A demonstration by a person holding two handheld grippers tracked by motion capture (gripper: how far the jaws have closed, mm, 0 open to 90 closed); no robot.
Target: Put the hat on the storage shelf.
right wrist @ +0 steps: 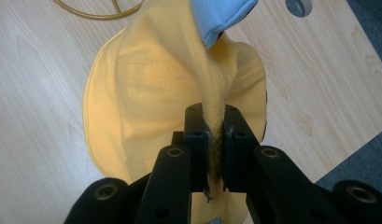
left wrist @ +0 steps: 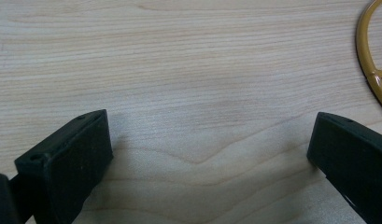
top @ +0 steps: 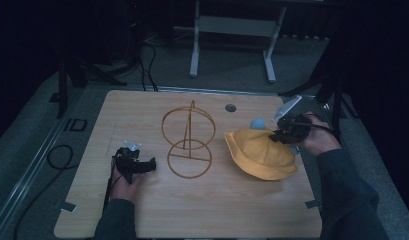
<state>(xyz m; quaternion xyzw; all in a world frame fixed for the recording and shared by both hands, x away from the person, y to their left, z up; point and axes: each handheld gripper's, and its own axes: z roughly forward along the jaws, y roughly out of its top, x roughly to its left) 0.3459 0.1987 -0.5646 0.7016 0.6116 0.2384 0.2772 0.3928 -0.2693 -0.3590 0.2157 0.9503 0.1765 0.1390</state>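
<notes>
A yellow bucket hat [top: 259, 152] lies on the right half of the wooden table [top: 142, 205], its right side pulled up. My right gripper [top: 281, 134] is shut on a pinched fold of the yellow hat [right wrist: 146, 84]; the fold runs between the pads [right wrist: 200, 140], and the gripper's own point is [right wrist: 215, 140]. Pale blue fabric [right wrist: 216, 14] shows past the fold, also seen as a blue patch [top: 257, 123] behind the hat. A gold wire stand [top: 188, 140] with two rings stands mid-table. My left gripper [top: 142, 167] rests on the table left of the stand, open [left wrist: 209, 144] over bare wood.
A curved piece of the gold wire stand [left wrist: 373, 70] lies at the right edge of the left gripper view. A round cable hole [top: 230, 107] sits near the table's far edge. A white frame [top: 232, 30] stands on the floor beyond the table.
</notes>
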